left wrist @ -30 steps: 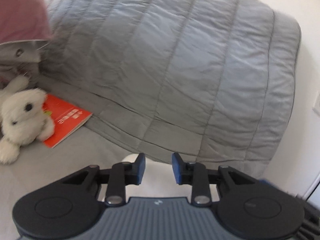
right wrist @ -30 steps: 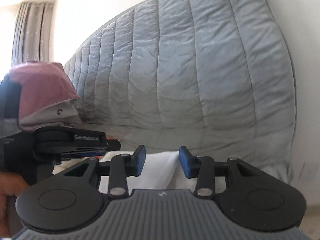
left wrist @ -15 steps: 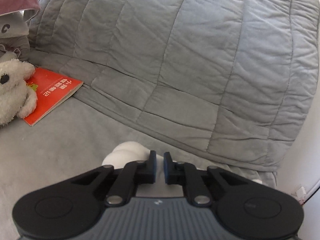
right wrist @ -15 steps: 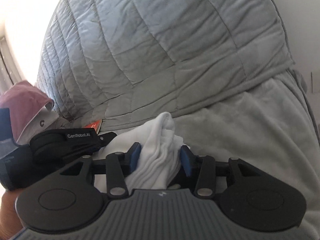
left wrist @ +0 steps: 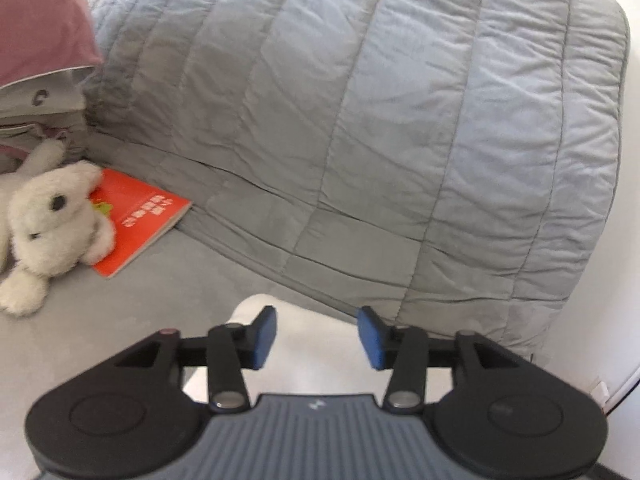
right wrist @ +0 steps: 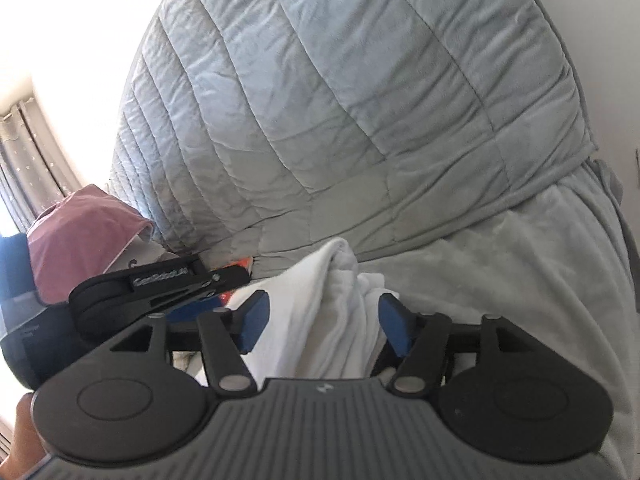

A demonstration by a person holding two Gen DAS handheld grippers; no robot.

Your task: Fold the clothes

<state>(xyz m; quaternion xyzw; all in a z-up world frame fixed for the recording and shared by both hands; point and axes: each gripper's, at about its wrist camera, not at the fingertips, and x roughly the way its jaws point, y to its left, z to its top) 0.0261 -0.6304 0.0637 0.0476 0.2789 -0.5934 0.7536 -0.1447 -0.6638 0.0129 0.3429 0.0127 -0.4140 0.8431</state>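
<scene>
A grey quilted sofa backrest [left wrist: 360,120] is seen ahead; a grey star-patterned curtain [right wrist: 24,168] and bright white wall [right wrist: 80,60] are seen far left.

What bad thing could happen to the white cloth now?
1. The right gripper has just been opening, and its pads no longer press the bunched white cloth, so the fold may flop apart.
2. The left gripper has been opening too, above the cloth, holding nothing; closing carelessly could pinch the grey sofa cover as well.
</scene>
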